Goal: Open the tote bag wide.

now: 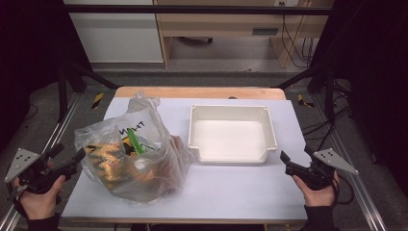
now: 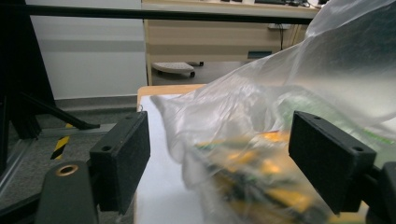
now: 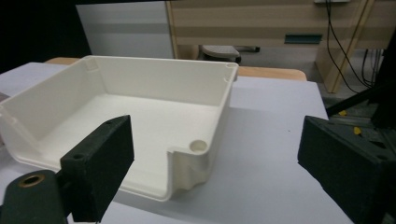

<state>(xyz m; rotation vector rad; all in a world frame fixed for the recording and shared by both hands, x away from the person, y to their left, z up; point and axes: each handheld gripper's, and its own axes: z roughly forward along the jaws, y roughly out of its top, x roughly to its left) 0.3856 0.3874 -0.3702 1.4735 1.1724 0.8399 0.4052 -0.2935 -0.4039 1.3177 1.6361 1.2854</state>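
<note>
While both hands wait at the desk (image 1: 216, 192) edges, high view: 2 tools flank the work. Left hand-held gripper (image 1: 72, 161) sits just beside the plastic bag (image 1: 130, 159), jaws apart, nothing held; right hand-held gripper (image 1: 293, 163) is near the empty white tray (image 1: 231, 113), prob. the bag's destination.

Left gripper view: bag looms between wide jaws, pads not touching it. Contents blur to yellow/green, can't ID them.

Right gripper view: jaws gape empty, tray (image 3: 219, 112) ahead, its left end cut off.
</note>
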